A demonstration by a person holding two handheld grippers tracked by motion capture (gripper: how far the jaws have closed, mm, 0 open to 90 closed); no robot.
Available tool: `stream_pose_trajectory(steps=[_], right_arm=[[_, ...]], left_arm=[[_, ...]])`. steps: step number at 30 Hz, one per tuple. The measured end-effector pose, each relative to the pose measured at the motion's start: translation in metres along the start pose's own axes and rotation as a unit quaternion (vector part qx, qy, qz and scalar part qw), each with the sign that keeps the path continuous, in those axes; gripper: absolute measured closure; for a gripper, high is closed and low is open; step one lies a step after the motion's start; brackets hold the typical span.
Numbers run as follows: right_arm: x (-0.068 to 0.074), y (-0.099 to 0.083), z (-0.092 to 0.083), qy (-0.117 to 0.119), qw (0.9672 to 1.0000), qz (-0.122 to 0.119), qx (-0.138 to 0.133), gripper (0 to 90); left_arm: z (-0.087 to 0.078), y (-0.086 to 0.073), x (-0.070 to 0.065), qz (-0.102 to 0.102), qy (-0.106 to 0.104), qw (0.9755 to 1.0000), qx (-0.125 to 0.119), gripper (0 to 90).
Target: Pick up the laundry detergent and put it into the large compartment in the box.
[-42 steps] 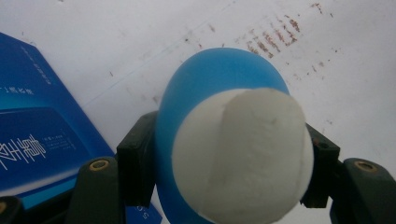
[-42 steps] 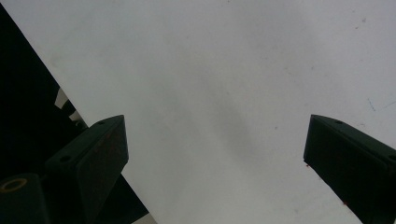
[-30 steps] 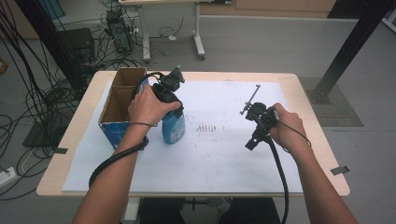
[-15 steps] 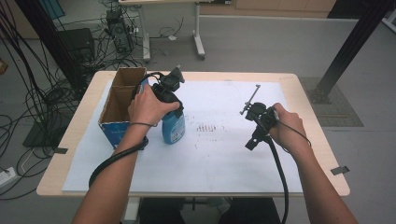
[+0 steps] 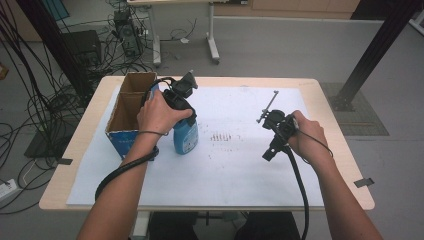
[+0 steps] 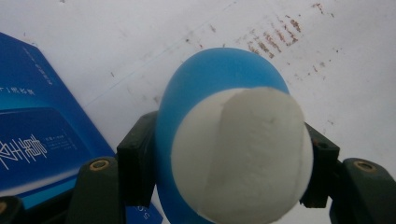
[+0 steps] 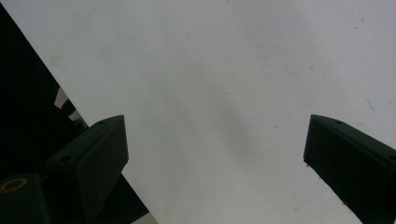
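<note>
Blue plastic, smooth and rounded, forms a bottle (image 5: 185,137) with a flat white cap (image 6: 243,154); it stands upright on a white paper sheet (image 5: 235,170) that covers a pale wooden table (image 5: 345,150). The bottle is the landmark here. Just beside it, on its left, sits an open cardboard box (image 5: 131,107) with brown inner walls and a blue printed outside. On the sheet to the bottle's right is a patch of small reddish-brown marks (image 5: 223,136). The left gripper (image 6: 224,161), black and blocky, comes down over the bottle from above, and in the left gripper view its jaws press on either side of the bottle just below the cap. The left hand (image 5: 159,114) wraps the gripper's body, forearm reaching in from the near edge. Well to the right of the bottle, the right gripper (image 5: 268,155) is held above the sheet, tilted down and toward the bottle; its jaws stand wide apart with nothing between them, bare paper beneath. The right hand (image 5: 307,135) grips it from behind. Compared with half a second ago, both hands, the bottle and the box sit in the same places.
</note>
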State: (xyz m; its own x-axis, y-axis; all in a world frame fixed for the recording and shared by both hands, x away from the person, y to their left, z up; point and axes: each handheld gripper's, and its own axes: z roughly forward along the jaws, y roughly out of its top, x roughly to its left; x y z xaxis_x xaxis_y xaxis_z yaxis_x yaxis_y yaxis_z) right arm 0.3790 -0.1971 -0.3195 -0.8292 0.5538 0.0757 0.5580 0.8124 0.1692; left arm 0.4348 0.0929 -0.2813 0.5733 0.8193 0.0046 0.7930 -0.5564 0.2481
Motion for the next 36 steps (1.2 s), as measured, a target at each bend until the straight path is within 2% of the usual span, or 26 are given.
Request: stream_pose_trajectory(steps=[36], right_arm=[[0.0004,0.0016,-0.0003,0.000,1.0000,-0.002,0.000,6.3]], left_arm=[[-0.0001,0.0004,0.0000,0.001,0.001,1.0000,0.002,36.8]])
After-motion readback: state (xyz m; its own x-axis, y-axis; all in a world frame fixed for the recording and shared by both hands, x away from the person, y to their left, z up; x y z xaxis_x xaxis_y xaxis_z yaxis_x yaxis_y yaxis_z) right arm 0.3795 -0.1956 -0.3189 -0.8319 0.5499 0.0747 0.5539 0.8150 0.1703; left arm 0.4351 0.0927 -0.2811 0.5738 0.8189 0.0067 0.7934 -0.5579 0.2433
